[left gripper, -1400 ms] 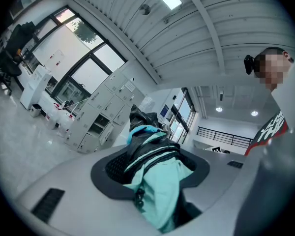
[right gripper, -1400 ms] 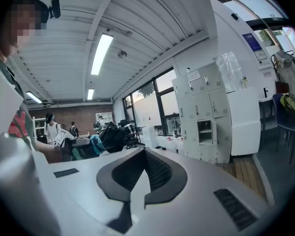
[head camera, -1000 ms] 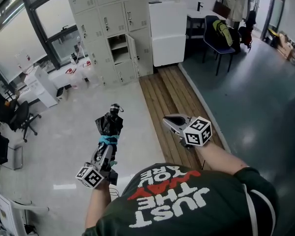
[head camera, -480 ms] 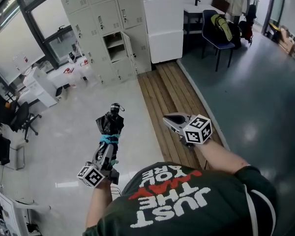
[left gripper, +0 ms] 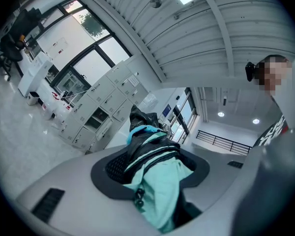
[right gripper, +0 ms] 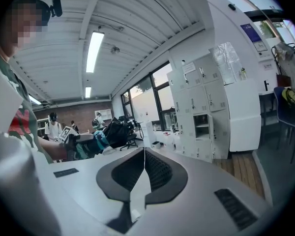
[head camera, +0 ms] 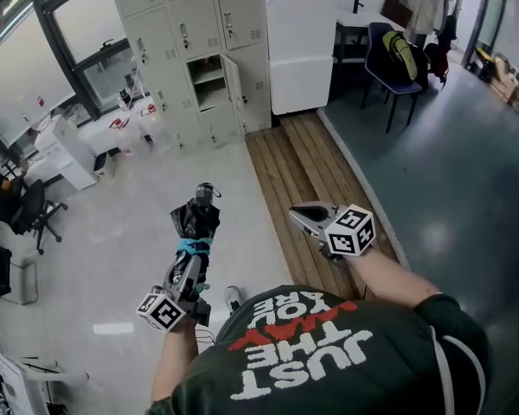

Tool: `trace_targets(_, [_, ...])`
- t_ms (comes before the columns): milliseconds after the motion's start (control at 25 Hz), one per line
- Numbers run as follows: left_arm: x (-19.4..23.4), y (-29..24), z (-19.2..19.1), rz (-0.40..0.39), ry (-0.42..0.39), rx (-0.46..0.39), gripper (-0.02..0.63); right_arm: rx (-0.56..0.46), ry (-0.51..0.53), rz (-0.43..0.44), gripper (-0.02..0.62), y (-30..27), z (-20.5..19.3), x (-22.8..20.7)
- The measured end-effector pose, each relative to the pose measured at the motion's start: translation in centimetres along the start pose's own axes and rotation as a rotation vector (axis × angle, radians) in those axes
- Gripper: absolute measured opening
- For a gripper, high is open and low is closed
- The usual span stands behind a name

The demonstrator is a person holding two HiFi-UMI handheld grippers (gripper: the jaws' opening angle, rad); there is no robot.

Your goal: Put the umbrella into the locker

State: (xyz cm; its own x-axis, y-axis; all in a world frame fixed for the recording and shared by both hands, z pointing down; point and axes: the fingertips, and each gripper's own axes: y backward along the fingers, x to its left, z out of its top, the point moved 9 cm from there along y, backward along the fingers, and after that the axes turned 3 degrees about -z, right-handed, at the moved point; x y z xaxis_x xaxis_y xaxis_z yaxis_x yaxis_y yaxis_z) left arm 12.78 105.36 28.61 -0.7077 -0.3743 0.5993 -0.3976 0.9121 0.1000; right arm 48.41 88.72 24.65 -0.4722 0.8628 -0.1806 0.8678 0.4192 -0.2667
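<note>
A folded black and teal umbrella point(head camera: 195, 221) sticks out forward from my left gripper point(head camera: 191, 251), which is shut on its teal-wrapped middle. In the left gripper view the umbrella point(left gripper: 152, 154) fills the space between the jaws of the left gripper point(left gripper: 150, 163). My right gripper point(head camera: 305, 216) is held level beside it, shut and holding nothing; its pads point(right gripper: 144, 154) meet. The grey lockers point(head camera: 190, 41) stand well ahead, one locker point(head camera: 209, 78) with its door open. The right gripper view also shows the umbrella point(right gripper: 113, 133) and the open locker point(right gripper: 202, 125).
A white cabinet point(head camera: 300, 50) stands right of the lockers. A strip of wooden floor point(head camera: 298, 167) runs toward it. A blue chair point(head camera: 387, 67) with a yellow-green bag is at the back right. White desks point(head camera: 65, 150) and a black office chair point(head camera: 26, 207) are at the left.
The person has stepped along the floor and a shoe now shows below the left gripper. Both grippers keep the same pose, the umbrella still held.
</note>
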Motion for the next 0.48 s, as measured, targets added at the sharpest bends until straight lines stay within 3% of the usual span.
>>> trace_targets(320, [14.4,-4.9,10.1,-0.101,-0.024,0.024,0.210,-0.020,-0.002,-0.054,0.034,-15.3,5.4,-1.4])
trace_targets(480, [20.3,-6.6,15.5,-0.101,-0.051,0.051,0.210,-0.052,-0.003,-0.054,0.034,-22.9,8.6,-1.5])
